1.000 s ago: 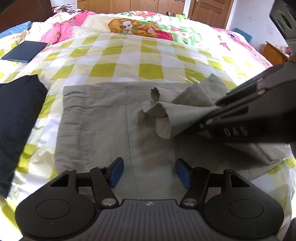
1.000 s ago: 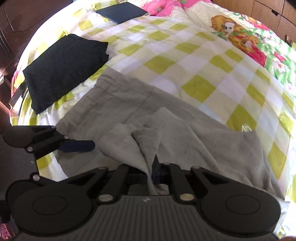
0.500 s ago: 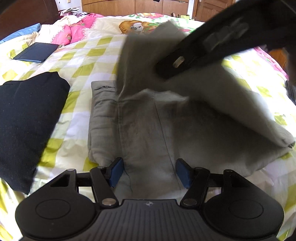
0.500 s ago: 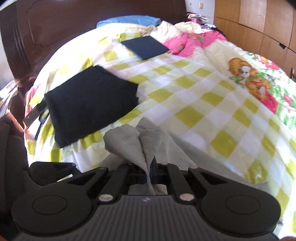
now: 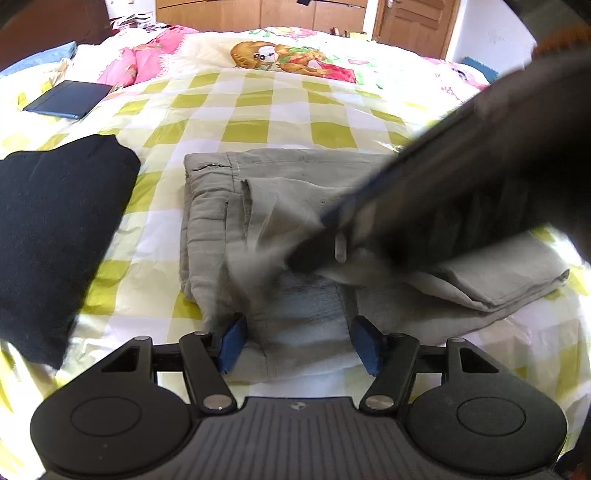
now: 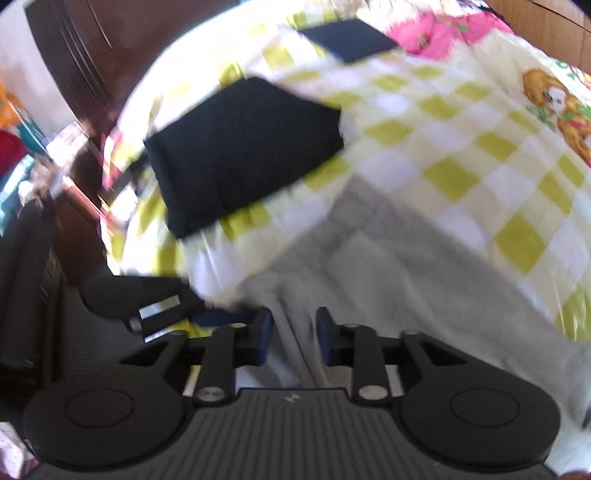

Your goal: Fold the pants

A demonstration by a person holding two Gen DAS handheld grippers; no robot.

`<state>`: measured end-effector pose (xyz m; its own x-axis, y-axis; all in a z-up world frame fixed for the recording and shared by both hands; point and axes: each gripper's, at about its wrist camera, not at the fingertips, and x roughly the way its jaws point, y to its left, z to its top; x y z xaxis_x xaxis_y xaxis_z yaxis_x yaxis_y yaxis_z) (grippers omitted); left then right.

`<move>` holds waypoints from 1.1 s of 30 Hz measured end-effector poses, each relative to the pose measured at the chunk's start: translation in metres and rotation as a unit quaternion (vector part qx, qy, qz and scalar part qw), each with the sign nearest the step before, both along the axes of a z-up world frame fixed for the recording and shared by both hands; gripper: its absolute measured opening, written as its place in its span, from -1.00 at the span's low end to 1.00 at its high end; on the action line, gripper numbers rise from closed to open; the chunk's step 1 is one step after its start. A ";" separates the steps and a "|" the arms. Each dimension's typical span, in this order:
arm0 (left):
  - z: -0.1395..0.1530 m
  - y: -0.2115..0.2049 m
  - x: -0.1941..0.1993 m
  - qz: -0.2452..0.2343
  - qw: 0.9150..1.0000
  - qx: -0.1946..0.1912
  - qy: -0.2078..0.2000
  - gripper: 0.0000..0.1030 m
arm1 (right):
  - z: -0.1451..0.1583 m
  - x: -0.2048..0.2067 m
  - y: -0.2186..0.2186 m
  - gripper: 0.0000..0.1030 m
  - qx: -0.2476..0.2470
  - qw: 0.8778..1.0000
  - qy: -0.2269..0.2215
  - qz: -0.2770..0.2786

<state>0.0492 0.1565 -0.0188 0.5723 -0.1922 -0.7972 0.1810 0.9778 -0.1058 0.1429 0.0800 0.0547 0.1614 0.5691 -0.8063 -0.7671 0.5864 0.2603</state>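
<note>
Grey-green pants (image 5: 236, 206) lie on the checked bedspread, one half folded over the other; they also show in the right wrist view (image 6: 424, 280). My left gripper (image 5: 297, 341) is open and low over the near edge of the pants, cloth between its blue pads without a grip. My right gripper (image 6: 293, 334) is open, with cloth lying between its pads. It crosses the left wrist view as a dark blurred bar (image 5: 461, 192) above the fold. The left gripper shows in the right wrist view (image 6: 155, 299) at the left.
A folded black garment (image 5: 55, 221) lies left of the pants, also in the right wrist view (image 6: 243, 147). A dark blue flat case (image 5: 68, 99) lies farther back left. Dark wooden furniture (image 6: 74, 55) stands beyond the bed's left edge. Wooden wardrobe doors (image 5: 295, 14) stand behind.
My right gripper carried the pant leg up and over to the left, laid it on the other half, and opened its jaws. My left gripper stayed open near the front edge.
</note>
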 end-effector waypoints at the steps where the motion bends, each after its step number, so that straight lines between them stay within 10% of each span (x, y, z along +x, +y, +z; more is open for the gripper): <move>1: 0.002 0.001 -0.002 0.005 1.000 -0.006 0.001 0.47 | 0.004 0.006 0.000 -0.13 0.007 1.000 0.005 0.013; 10: 0.006 0.014 -0.005 0.042 0.998 -0.051 0.023 0.47 | 0.000 0.039 0.014 -0.09 -0.034 0.995 -0.051 0.084; 20: 0.003 0.013 0.011 0.078 0.995 -0.054 0.030 0.46 | -0.076 0.087 0.038 -0.05 -0.086 0.986 0.060 0.127; 24: 0.001 0.009 0.021 0.091 0.994 -0.043 0.045 0.35 | -0.075 0.090 0.036 -0.79 -0.083 0.986 0.068 0.126; 33: 0.006 0.009 0.033 0.100 0.993 -0.024 0.052 -0.31 | -0.053 0.106 0.020 -0.93 -0.046 0.992 0.088 0.079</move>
